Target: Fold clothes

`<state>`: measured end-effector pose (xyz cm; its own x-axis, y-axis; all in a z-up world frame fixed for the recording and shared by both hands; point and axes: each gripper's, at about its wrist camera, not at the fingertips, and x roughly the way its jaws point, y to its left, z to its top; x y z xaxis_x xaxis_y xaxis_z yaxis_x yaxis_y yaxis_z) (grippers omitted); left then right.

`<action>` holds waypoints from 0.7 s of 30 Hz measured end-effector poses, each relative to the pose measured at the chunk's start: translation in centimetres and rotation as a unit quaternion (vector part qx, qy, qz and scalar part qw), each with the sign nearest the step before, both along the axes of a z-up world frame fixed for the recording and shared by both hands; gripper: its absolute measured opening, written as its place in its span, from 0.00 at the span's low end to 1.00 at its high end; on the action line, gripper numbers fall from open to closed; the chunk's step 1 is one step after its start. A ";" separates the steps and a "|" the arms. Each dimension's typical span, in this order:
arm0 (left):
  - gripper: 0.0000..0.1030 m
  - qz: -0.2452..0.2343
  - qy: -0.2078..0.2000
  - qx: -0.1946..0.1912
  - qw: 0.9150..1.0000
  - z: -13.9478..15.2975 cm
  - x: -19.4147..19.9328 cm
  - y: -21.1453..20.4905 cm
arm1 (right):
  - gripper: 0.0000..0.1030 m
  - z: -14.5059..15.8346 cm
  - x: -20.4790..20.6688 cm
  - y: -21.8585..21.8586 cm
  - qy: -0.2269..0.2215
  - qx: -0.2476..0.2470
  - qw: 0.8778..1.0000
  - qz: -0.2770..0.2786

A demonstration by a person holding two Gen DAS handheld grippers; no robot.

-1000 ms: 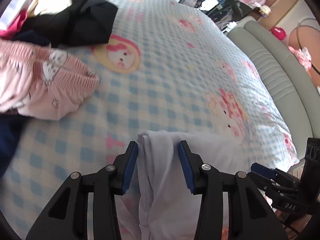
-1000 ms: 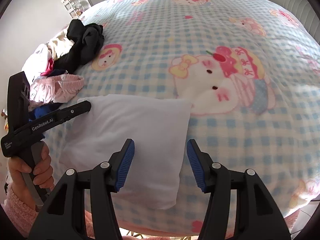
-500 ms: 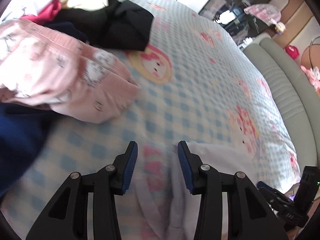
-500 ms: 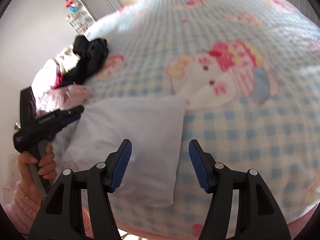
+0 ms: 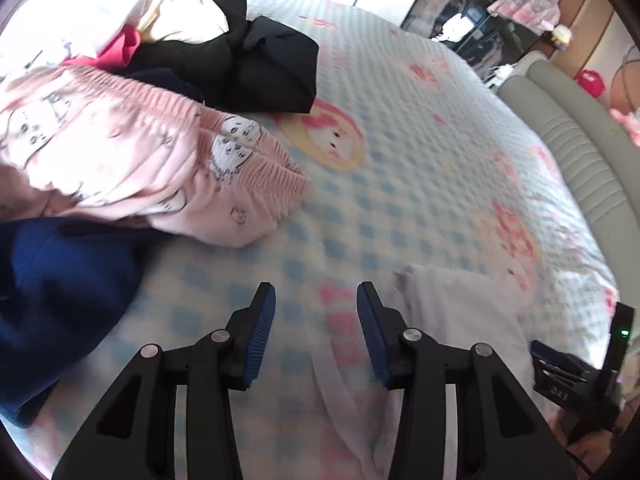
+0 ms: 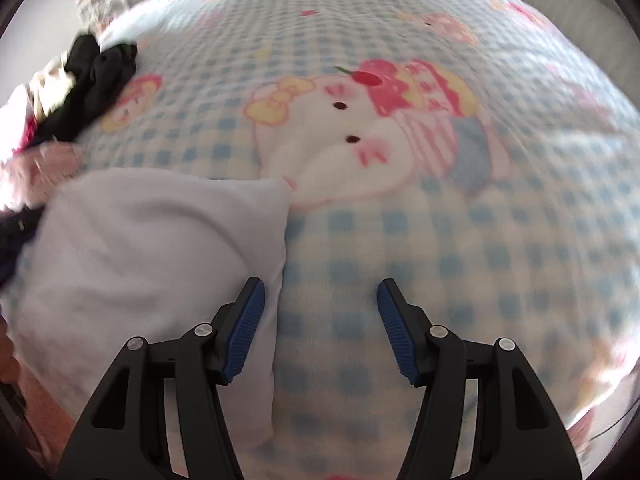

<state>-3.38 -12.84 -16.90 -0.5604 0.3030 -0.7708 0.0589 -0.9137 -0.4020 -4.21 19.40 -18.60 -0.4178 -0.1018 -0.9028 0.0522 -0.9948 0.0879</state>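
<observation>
**Left gripper turned toward the unfolded pile, folded white piece off to its right**

Seen from the left wrist: left gripper [image 5: 316,334] spread wide, blue pads holding nothing, poised over the checked bedspread [image 5: 420,160]. Ahead and to the left, well within reach, a heap of unfolded clothes: pink pyjama bottoms [image 5: 152,176] nearest, long axis running left to right across the view, gathered waistband on the far edge. Navy garment [image 5: 60,300] just beside it, lower left. Black garment [image 5: 260,68] behind, toward the far corner.

To the right of the same gripper, the folded white garment [image 5: 452,320], lying flat, partly hidden under the right-hand finger.

Seen from the right wrist: right gripper [image 6: 320,328] also wide and empty, left pad over the right edge of that folded white garment [image 6: 160,264]; contact impossible to tell through the blur. Pile far off at upper left.

Judgement: white piece apparently finished; pink bottoms likely next, much nearer the left gripper than the right. Waistband the probable place to pinch.
</observation>
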 end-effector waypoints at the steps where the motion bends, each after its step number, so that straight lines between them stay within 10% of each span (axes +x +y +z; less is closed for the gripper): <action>1: 0.43 -0.015 0.003 0.030 0.999 0.2 0.5 -0.2 | 0.58 0.5 0.5 0.6 0.002 -0.019 1.000 -0.007; 8: 0.51 -0.059 0.071 0.173 0.981 0.7 3.8 1.5 | 0.59 2.4 3.7 0.7 -0.004 -0.123 0.991 0.048; 14: 0.51 -0.013 0.004 0.000 1.000 -2.1 4.0 2.9 | 0.59 1.4 5.3 0.7 -0.015 -0.113 0.992 0.058; 21: 0.49 -0.022 0.026 0.079 0.996 -0.5 5.1 1.7 | 0.59 1.1 6.3 1.4 -0.026 -0.134 0.989 0.061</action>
<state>1.70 -11.13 -17.40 -0.5817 0.4444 -0.6813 -0.0053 -0.8397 -0.5431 2.13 20.75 -17.50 -0.3417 -0.3865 -0.8566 0.1596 -0.9221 0.3524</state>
